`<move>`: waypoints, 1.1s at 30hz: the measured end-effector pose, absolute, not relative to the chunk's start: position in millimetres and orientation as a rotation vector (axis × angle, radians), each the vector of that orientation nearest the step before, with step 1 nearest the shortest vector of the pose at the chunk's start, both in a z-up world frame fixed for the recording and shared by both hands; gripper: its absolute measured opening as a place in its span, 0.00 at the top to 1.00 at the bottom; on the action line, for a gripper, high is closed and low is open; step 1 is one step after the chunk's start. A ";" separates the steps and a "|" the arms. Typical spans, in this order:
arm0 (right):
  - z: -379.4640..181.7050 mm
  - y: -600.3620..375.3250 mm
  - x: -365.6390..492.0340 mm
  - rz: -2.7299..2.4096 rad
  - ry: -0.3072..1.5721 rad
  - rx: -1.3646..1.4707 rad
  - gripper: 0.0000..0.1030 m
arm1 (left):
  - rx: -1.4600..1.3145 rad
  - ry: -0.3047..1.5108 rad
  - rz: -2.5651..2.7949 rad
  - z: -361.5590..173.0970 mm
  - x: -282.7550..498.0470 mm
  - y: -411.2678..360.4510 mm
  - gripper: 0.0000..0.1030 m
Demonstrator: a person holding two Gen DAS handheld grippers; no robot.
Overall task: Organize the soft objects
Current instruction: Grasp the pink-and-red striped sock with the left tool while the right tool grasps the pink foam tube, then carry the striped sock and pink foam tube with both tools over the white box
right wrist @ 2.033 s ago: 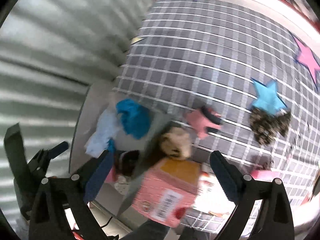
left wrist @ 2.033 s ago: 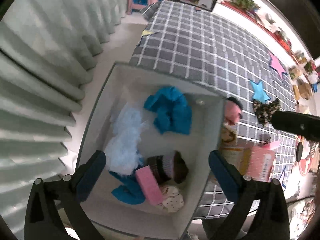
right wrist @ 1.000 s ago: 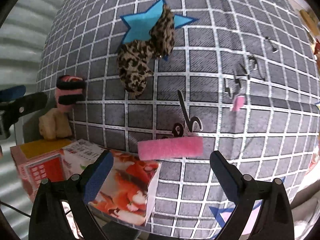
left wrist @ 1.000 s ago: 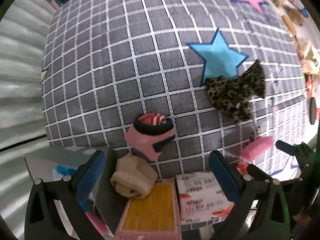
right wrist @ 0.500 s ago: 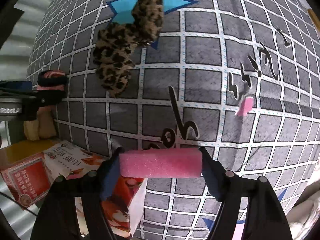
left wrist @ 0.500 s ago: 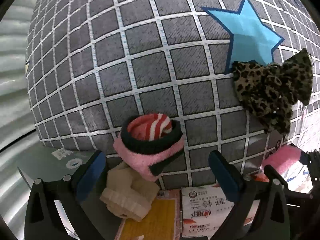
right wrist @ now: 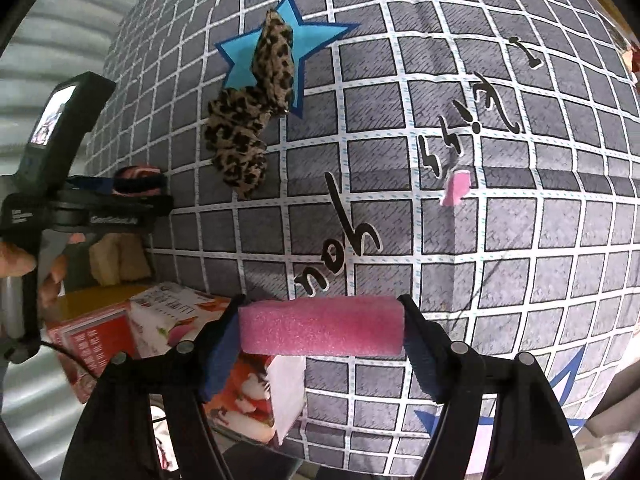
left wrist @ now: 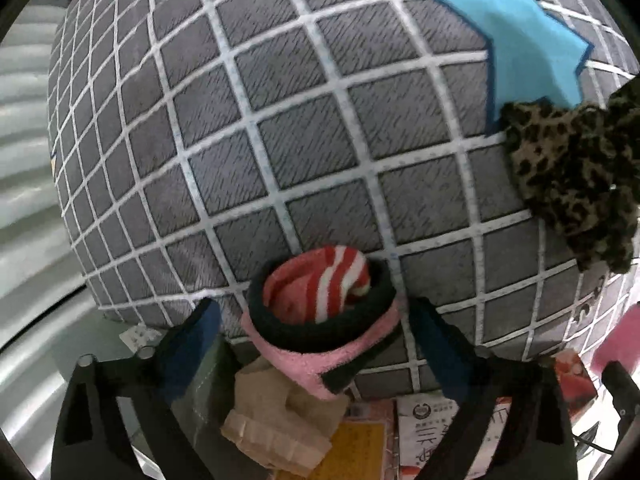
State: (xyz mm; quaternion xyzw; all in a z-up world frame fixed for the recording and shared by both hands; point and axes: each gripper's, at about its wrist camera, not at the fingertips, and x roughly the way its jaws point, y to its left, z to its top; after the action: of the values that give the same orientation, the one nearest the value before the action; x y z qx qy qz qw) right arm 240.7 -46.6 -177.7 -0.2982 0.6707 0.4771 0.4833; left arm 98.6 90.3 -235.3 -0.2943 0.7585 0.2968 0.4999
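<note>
A rolled pink sock (left wrist: 320, 320) with a black cuff and red-and-white stripes lies at the near edge of the grey checked bed (left wrist: 280, 140). My left gripper (left wrist: 316, 344) is open, one finger on each side of the sock, not squeezing it. My right gripper (right wrist: 320, 332) is shut on a pink foam block (right wrist: 320, 326), held by its two ends just above the bed edge. A leopard-print cloth (right wrist: 248, 120) lies on a blue star patch (right wrist: 280, 40); it also shows in the left wrist view (left wrist: 576, 184). The left gripper (right wrist: 120, 196) shows at the sock in the right wrist view.
A tan knitted bundle (left wrist: 280, 412) sits just below the sock on a stack of boxes (right wrist: 132, 320). A small pink foam scrap (right wrist: 454, 188) lies on the bed. Curtains (left wrist: 24, 160) hang at the left.
My left gripper moved from over the storage box to the bed edge and closed in around the pink sock. My right gripper came down on the pink foam block and shut on it.
</note>
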 end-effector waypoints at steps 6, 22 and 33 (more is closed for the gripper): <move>-164.0 -55.9 244.1 1.154 1.640 -0.673 0.28 | -0.718 1.829 0.667 -229.5 120.6 86.3 0.60; -149.5 -85.7 252.5 1.085 1.616 -0.596 0.28 | -0.658 1.576 0.594 -124.1 148.2 28.8 0.68; -129.0 -116.8 247.2 1.056 1.562 -0.599 0.28 | -0.613 1.456 0.499 -71.7 127.3 -22.7 0.68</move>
State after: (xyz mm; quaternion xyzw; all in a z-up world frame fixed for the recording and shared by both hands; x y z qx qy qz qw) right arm 247.2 -116.8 -129.0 -0.2531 0.6598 0.4461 0.5492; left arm 127.3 -22.7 -71.7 -0.2725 0.6476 0.2218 0.6761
